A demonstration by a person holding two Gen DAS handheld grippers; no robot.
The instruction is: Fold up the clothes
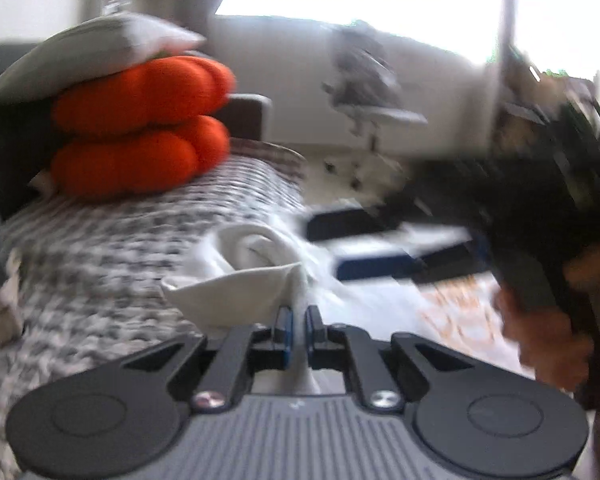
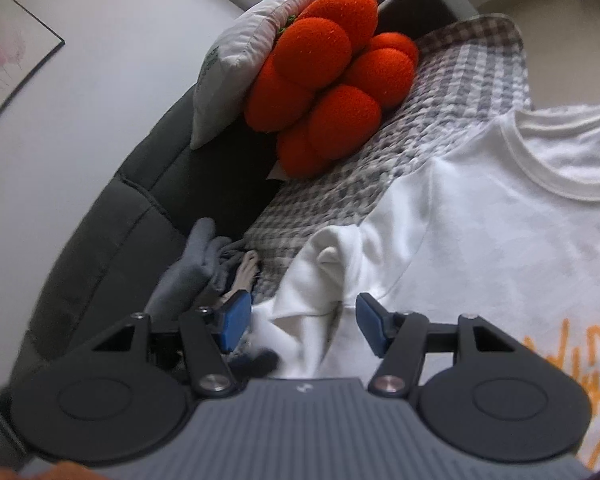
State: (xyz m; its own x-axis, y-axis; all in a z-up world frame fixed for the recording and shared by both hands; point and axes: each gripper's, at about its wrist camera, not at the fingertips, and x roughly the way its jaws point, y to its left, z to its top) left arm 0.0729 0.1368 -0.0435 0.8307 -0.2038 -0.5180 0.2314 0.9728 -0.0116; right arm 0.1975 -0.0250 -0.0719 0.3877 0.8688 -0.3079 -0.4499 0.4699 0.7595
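Observation:
A white T-shirt (image 2: pixel 480 216) with orange lettering lies spread on a grey checked blanket (image 2: pixel 452 80), its collar at the upper right. My right gripper (image 2: pixel 298 326) stands open, its blue pads on either side of the crumpled white sleeve (image 2: pixel 324 276). In the blurred left wrist view, my left gripper (image 1: pixel 299 326) is shut on a fold of the white T-shirt (image 1: pixel 236 292), lifted off the blanket (image 1: pixel 100 264). The other gripper (image 1: pixel 380 240) shows at the right of that view, held by a hand (image 1: pixel 548 332).
An orange puffy cushion (image 2: pixel 328 84) and a white pillow (image 2: pixel 252 52) lean on the dark grey sofa back (image 2: pixel 112 208). Grey and dark clothes (image 2: pixel 196 272) lie heaped at the sofa's edge. A chair (image 1: pixel 368 92) stands on the floor beyond.

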